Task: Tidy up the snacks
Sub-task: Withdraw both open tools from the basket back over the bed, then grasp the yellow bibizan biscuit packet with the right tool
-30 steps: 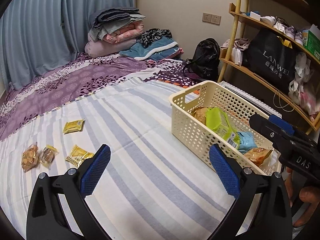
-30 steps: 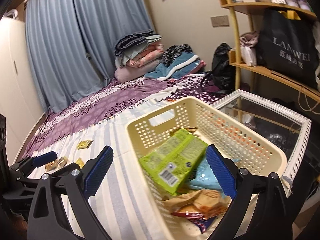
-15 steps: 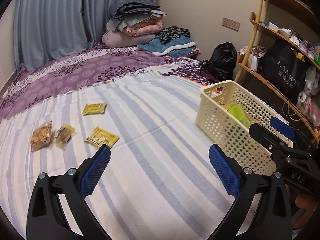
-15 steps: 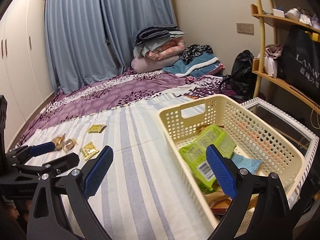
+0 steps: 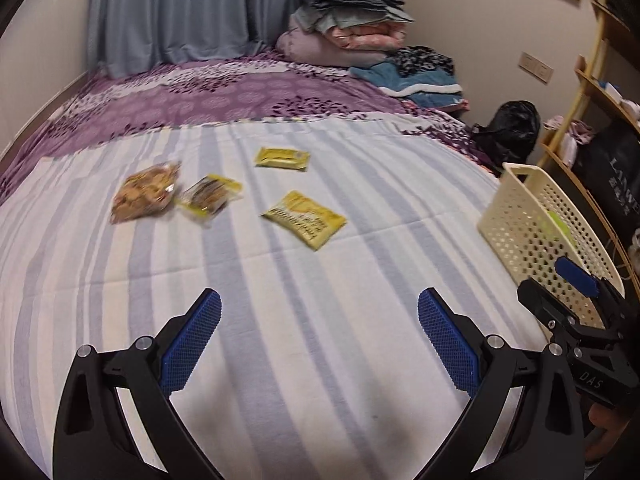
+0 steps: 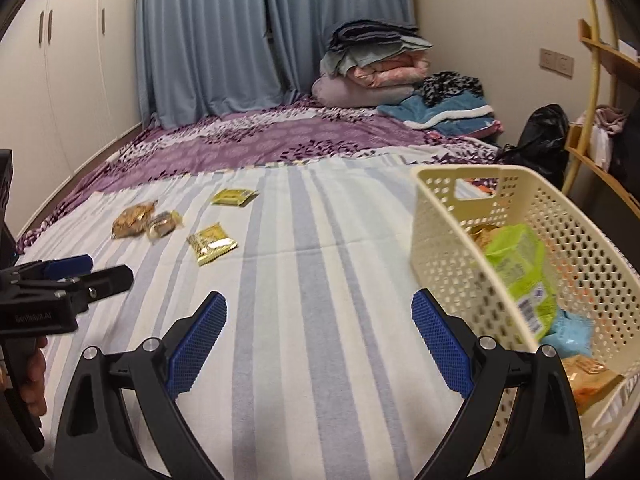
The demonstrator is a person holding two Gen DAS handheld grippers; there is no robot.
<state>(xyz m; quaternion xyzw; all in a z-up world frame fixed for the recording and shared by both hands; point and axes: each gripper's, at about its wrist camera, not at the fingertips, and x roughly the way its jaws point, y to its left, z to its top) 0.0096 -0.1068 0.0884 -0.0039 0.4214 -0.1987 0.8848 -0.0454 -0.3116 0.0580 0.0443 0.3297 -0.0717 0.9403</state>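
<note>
Several snack packets lie on the striped sheet: a yellow packet, a farther yellow packet, a clear yellow-edged packet and a brown snack bag. The cream basket at the right holds a green packet, a blue one and an orange one. My left gripper is open and empty, short of the loose packets. My right gripper is open and empty, left of the basket.
Folded blankets are piled at the bed's far end by the curtains. A black bag and wooden shelves stand to the right. White wardrobes line the left wall.
Both grippers have swung left, away from the basket and toward the loose packets. The basket has slid to the right edge of both views. Both stay open.
</note>
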